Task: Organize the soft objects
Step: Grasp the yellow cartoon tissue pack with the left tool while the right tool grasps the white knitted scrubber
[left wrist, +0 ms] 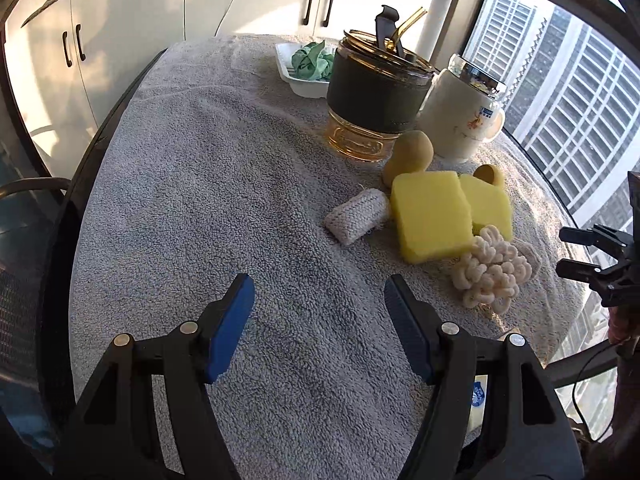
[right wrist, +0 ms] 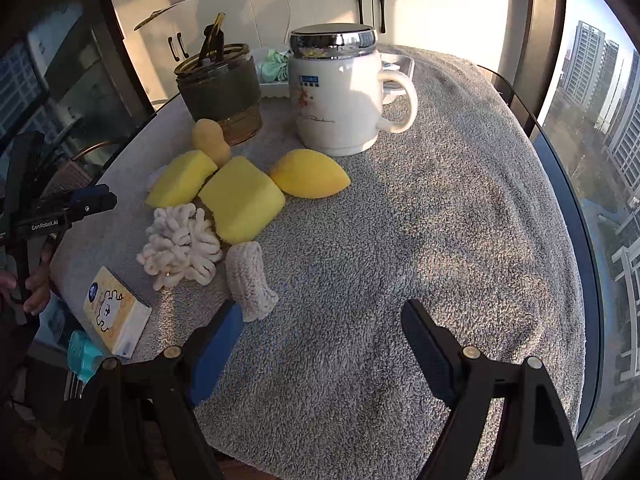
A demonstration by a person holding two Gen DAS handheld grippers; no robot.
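Note:
Soft things lie in a cluster on the grey towel (left wrist: 208,208): two yellow sponges (left wrist: 430,216) (right wrist: 242,204), a cream looped scrubber (left wrist: 490,268) (right wrist: 180,246), a white knitted pad (left wrist: 356,216) (right wrist: 248,276), a tan gourd-shaped puff (left wrist: 408,156) (right wrist: 210,140) and a yellow teardrop puff (right wrist: 310,178). My left gripper (left wrist: 320,300) is open and empty, left of and nearer than the cluster. My right gripper (right wrist: 324,328) is open and empty; its left finger is just in front of the knitted pad.
A dark-sleeved glass cup (left wrist: 376,92) (right wrist: 220,84) and a white lidded mug (left wrist: 460,116) (right wrist: 340,88) stand behind the cluster. A white tray (left wrist: 300,76) holds a green cloth (left wrist: 312,60). A small yellow box (right wrist: 114,316) sits at the towel's edge.

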